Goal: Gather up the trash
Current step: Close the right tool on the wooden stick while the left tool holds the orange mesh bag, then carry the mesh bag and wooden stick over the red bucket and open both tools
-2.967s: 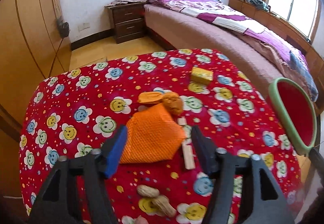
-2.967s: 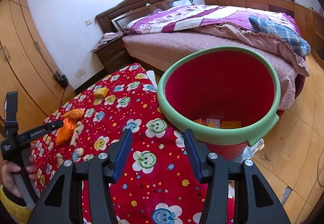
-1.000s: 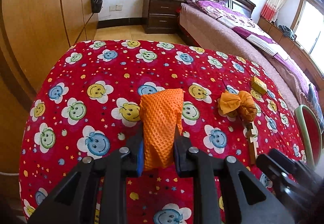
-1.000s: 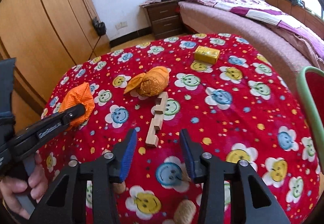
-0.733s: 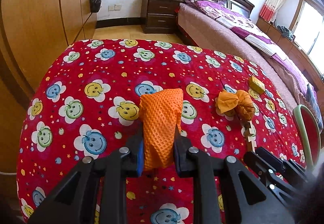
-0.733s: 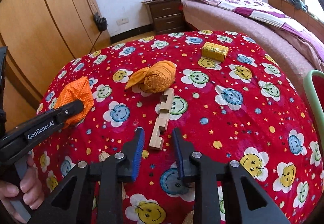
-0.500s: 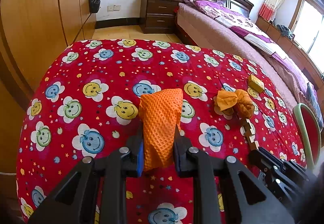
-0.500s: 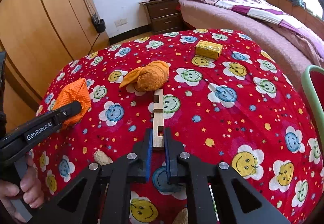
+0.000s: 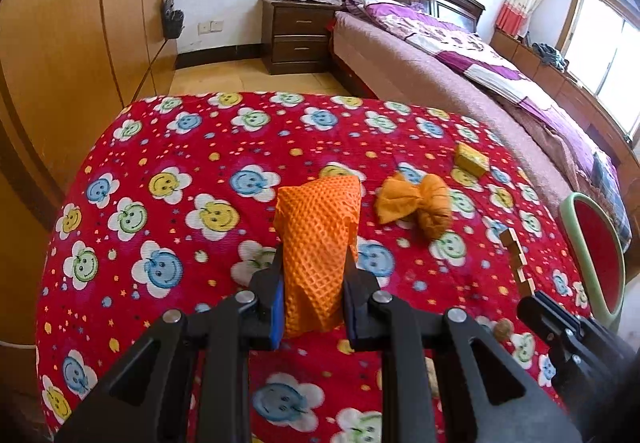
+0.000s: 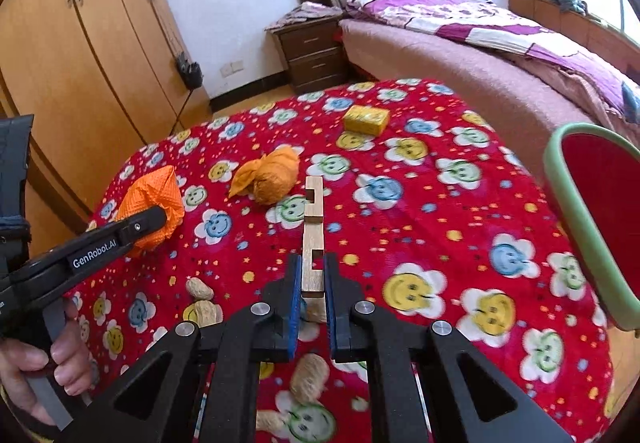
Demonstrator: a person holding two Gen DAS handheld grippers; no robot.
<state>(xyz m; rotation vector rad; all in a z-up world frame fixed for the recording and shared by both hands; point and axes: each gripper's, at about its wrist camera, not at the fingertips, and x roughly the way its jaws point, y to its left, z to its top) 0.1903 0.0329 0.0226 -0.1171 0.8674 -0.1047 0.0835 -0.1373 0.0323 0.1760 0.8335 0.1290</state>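
Orange mesh bag [image 9: 316,243] sitting pinched between the blue pads of the left tongs [image 9: 314,295], standing upright out of the narrow grip, above the red smiley-flower tabletop [image 9: 160,211]. Same bag showing at left in the right wrist view [image 10: 154,199], clamped at the tip of the left tongs [image 10: 150,223], person's hand [image 10: 36,363] wrapping the handle.

Notched wooden strip [image 10: 313,239] being held by its near end in the right tongs [image 10: 311,283]; pads pressing on both sides, jaws nearly together, having just closed onto it. Strip pointing away from the camera.

Lying on the tabletop beyond: knotted orange-brown bundle [image 10: 270,177] just left of the strip's far end, small yellow box [image 10: 366,119] farther back. Peanuts [image 10: 202,301] scattered near the right tongs.

Red bin with green rim [image 10: 588,227] standing at the right edge of the tabletop. Bed [image 10: 500,55], nightstand [image 10: 312,55] and wooden wardrobe [image 10: 80,43] filling the background.
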